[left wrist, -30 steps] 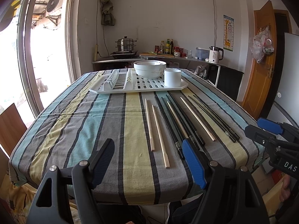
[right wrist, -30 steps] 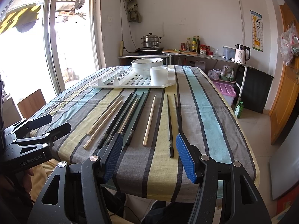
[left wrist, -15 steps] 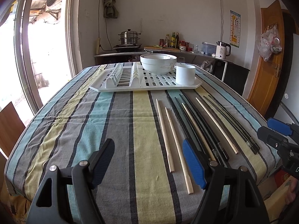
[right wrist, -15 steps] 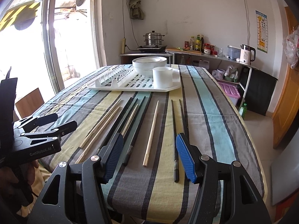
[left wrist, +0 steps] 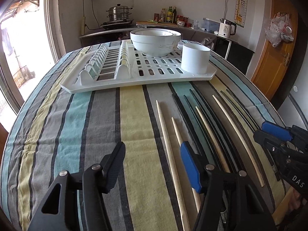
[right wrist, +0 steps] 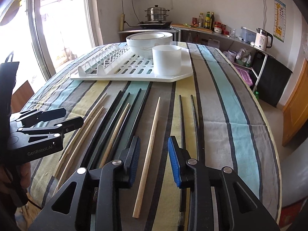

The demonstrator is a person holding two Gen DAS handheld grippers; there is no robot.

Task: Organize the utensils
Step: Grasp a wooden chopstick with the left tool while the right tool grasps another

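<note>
Just in front of the white drying rack, on the striped cloth of the worktop, lie the chopsticks, loose and unsorted: pale wooden ones mixed among black ones, all roughly parallel with tips toward the rack. One wooden chopstick lies apart from the others, straight ahead of the right hand-held gripper, whose jaws stand released on either side of it and above it, grasping nothing. To the left of that stick lies a cluster of black chopsticks with a wooden one among them, then a wooden pair at the outer edge; to its right lie two thin black chopsticks. The left hand-held gripper is likewise spread and empty, hovering over bare cloth beside the wooden pair.

On the rack's near right corner stands a white cylindrical cup, which looks empty, though its inside is not fully visible; behind it sit stacked white bowls. Judging from this, nothing is sorted yet: every stick is still to be gathered, probably into the cup.

Beyond the rack, a counter along the far wall carries a steel steamer pot, bottles and an electric kettle. Bright glass doors stand left of the rack, an orange door to its right.
</note>
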